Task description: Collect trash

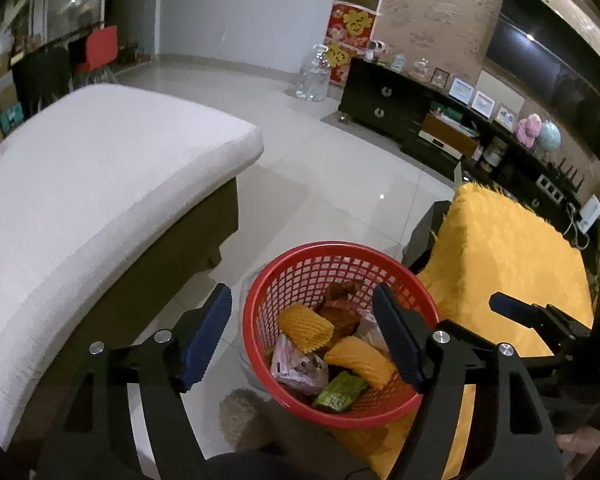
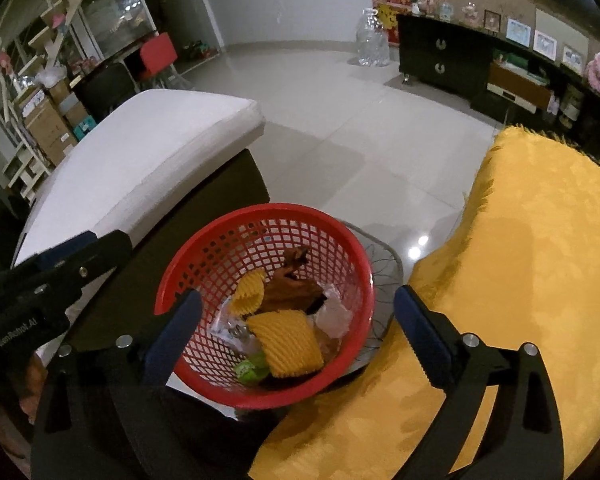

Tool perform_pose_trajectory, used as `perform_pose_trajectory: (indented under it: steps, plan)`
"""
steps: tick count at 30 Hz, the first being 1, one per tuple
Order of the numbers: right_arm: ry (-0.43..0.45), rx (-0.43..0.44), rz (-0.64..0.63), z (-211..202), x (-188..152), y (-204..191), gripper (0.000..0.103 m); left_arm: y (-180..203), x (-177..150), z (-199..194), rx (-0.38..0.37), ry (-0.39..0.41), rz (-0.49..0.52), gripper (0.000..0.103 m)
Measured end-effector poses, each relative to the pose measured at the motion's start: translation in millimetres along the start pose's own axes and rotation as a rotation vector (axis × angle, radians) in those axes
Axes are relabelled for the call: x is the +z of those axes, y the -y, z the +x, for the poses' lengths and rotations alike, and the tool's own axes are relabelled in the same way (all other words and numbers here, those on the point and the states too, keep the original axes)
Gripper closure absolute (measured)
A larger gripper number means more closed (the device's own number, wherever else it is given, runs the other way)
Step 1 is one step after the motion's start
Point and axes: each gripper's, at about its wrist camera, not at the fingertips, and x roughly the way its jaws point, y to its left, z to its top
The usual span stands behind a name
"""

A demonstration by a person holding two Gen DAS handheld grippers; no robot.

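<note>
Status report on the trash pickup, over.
Left gripper open, empty. Right gripper open, empty. Red basket holds foam nets, wrappers. Nothing blocking it.

White cushion [image 1: 100, 184], yellow cloth [image 2: 540, 260], black cabinet [image 1: 384, 98].

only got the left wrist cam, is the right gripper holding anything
observer: No. The right gripper is open and empty, above the red plastic mesh basket.
operator: part of the basket is blocked for me, whats on its right side
observer: A crumpled white paper, beside the brown wrapper.
operator: anything behind the basket
observer: A grey wire rim shows at its far right edge; I cannot tell whether the basket rests in it.
</note>
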Motion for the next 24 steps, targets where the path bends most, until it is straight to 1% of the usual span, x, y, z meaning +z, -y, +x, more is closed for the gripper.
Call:
perform_pose_trajectory:
  steps: [4,8,13,24]
  plan:
    - [0.018,-0.023,-0.012,-6.9,-7.6,0.3,0.009,9.8,-1.8,-8.4,0.009,0.024,0.037,0.027]
    - [0.055,-0.055,-0.017,-18.9,-15.2,1.7,0.009,18.4,-4.0,-18.5,0.019,0.053,0.057,0.025]
    - [0.087,-0.061,-0.002,-36.1,-24.0,4.9,0.009,24.8,-8.3,-33.6,0.037,0.082,0.067,0.023]
    - [0.190,-0.066,0.018,-81.9,-46.6,-3.4,0.007,28.5,-25.1,-68.7,0.030,0.129,0.082,0.022]
